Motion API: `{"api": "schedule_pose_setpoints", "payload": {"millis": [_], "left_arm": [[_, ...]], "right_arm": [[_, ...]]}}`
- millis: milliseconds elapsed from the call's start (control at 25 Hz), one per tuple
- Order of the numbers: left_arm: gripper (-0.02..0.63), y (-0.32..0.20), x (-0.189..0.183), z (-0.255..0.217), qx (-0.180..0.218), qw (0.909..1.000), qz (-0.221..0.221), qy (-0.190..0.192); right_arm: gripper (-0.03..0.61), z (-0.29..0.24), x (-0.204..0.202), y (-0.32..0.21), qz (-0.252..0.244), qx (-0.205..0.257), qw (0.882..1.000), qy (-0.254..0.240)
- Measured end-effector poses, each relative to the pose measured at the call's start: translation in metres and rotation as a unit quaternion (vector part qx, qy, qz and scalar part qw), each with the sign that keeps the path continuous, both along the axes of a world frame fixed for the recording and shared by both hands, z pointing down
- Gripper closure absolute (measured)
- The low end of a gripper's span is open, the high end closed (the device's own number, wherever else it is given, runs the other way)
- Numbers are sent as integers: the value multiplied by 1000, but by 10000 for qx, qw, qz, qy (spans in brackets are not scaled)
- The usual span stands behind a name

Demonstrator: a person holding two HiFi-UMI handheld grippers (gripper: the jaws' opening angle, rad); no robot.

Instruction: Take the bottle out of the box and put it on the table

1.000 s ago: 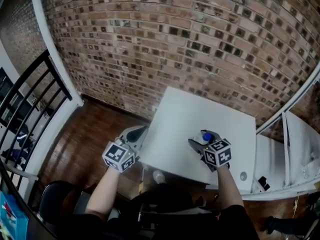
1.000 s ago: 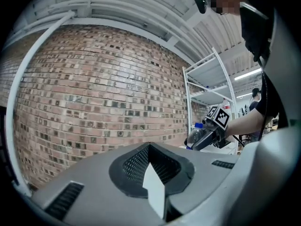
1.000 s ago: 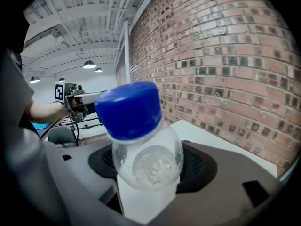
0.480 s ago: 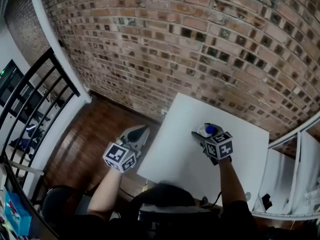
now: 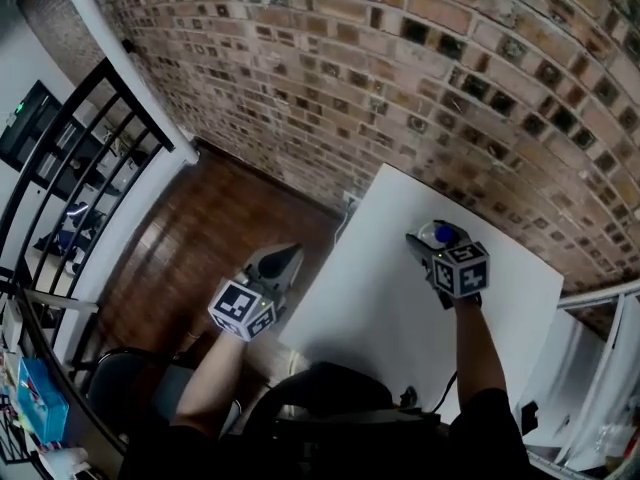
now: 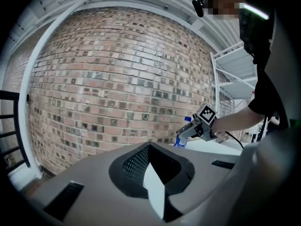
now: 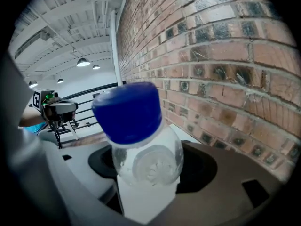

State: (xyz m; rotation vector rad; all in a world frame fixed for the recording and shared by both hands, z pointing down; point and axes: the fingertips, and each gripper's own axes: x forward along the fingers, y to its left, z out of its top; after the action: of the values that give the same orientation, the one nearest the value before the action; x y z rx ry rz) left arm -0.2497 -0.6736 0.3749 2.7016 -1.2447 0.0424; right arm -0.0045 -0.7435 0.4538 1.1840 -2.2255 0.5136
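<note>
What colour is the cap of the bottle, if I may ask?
Blue: the cap on the bottle shows best in the right gripper view.

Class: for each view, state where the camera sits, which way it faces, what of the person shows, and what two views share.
Head view: on the head, steeply down on the table; both forearms, left gripper, right gripper.
Left gripper view: on that gripper, level along shut jaws toward the brick wall; right arm shows.
Right gripper view: along jaws holding the bottle, brick wall beside.
Shared: the bottle, in all three.
</note>
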Motion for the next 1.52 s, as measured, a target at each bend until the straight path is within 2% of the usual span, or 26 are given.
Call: {"api": "schedule_pose_setpoints", "payload": {"millis": [240, 640, 880, 920, 1000, 1200, 1520], "left_arm": [[614, -9, -21, 19, -213, 9984, -520, -54], [614, -11, -40, 33, -353, 9956, -871, -67], [614, -5, -43, 34, -373, 9951, -906, -96], [614, -4, -42, 33, -372, 9952, -899, -91], [614, -1, -42, 31, -386, 9952, -890, -117], [614, 9, -47, 33, -408, 9944, -954, -182], [614, 16, -36, 20, -362, 9955, -858, 168]], "right_arm": [[250, 21, -8, -39, -185, -104, 9998, 29], [247, 25, -21, -72, -189, -88, 9997, -110], [238, 26, -20, -75, -54, 31, 9991, -412], [237, 26, -20, -74, -55, 87, 9991, -408], [192, 27, -20, -71, -60, 152, 9991, -385], [190, 27, -13, -59, 72, 205, 9989, -424], [190, 15, 0, -28, 193, 347, 9985, -385]]}}
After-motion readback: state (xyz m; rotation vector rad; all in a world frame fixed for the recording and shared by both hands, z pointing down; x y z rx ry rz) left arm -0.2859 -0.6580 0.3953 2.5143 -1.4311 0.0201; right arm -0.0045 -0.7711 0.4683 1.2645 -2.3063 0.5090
